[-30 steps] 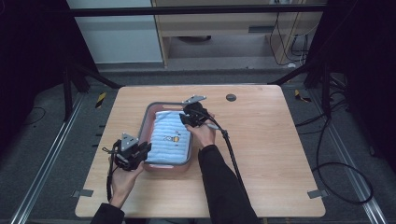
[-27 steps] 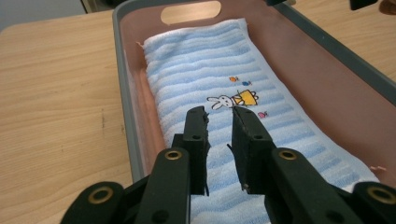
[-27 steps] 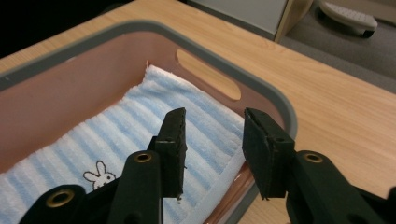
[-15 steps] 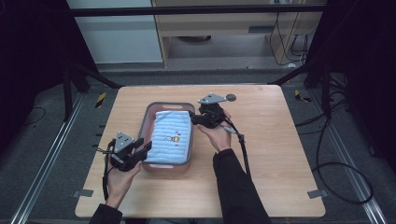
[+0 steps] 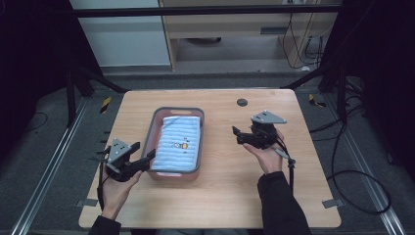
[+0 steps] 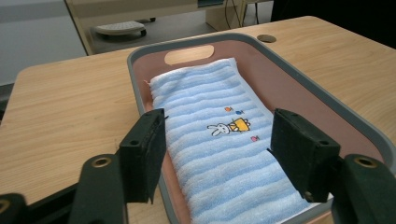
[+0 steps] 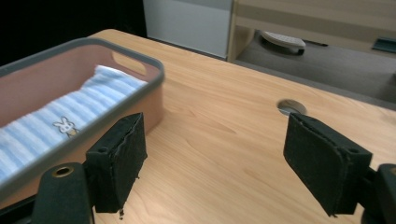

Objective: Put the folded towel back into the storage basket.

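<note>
A pink basket with a grey rim (image 5: 159,120) stands left of the table's middle. Inside it lies a folded blue striped towel (image 5: 178,139) with a small rabbit print. My left gripper (image 5: 149,156) sits at the basket's near left corner. In the left gripper view it is open (image 6: 217,154), with the towel (image 6: 219,140) beyond the jaws, inside the basket (image 6: 289,88). To the right of the basket, my right gripper (image 5: 236,134) points toward it. It is open (image 7: 215,158) over bare wood, with the basket (image 7: 154,100) and towel (image 7: 51,126) off to its left.
The wooden table (image 5: 220,196) has a round cable hole (image 5: 242,102) near its far edge, the same hole (image 7: 290,107) that lies ahead of the right jaws. A cable trails from the right gripper toward the near right corner. Metal frame rails flank the table.
My right gripper has moved from over the basket's far right part out to the right, onto open table. The left gripper has stayed near the basket's near left corner.
</note>
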A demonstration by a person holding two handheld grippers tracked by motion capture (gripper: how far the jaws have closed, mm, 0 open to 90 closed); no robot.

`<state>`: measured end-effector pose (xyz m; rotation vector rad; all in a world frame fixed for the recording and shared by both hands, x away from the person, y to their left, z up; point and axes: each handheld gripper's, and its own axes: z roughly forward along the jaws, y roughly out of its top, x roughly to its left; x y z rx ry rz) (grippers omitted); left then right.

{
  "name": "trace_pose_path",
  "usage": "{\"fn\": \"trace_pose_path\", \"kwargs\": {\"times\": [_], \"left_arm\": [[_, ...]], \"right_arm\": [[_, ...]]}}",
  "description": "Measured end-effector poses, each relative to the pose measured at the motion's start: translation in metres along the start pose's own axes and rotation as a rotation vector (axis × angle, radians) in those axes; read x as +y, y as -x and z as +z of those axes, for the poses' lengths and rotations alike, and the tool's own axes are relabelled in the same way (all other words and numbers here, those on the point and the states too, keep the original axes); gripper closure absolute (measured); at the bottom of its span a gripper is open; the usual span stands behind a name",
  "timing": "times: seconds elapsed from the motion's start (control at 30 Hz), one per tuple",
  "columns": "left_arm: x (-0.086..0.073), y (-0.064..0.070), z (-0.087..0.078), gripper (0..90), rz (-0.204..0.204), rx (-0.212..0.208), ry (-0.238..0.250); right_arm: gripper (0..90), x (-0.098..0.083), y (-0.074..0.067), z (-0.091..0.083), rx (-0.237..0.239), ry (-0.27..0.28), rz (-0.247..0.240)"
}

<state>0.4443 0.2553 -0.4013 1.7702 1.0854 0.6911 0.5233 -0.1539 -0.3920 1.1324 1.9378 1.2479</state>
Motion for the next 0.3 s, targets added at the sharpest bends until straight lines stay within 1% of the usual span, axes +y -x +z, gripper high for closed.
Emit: {"fn": "trace_pose_path", "kwargs": {"times": [0.07, 0.13, 0.17, 0.2, 0.23, 0.3], "left_arm": [[-0.002, -0.002, -0.001, 32.9, 0.011, 0.000, -0.001], [-0.003, -0.003, -0.001, 31.7, 0.012, -0.001, -0.001], [-0.004, -0.004, -0.002, 31.7, 0.010, -0.001, -0.003], [-0.005, -0.005, -0.003, 30.9, 0.009, 0.000, -0.002], [-0.006, -0.007, -0.004, 30.9, 0.008, 0.003, -0.003], [-0.008, -0.009, -0.007, 30.6, 0.001, 0.012, -0.004]], "right_arm": [[21.3, -0.009, 0.008, -0.008, -0.005, -0.002, 0.020], [21.2, -0.019, 0.015, -0.016, -0.008, -0.006, 0.033], [21.2, -0.019, 0.015, -0.016, -0.008, -0.006, 0.033], [21.2, -0.028, 0.020, -0.022, -0.018, -0.010, 0.043], [21.2, -0.028, 0.020, -0.022, -0.018, -0.010, 0.043], [21.2, -0.038, 0.026, -0.028, -0.024, -0.018, 0.050]]}}
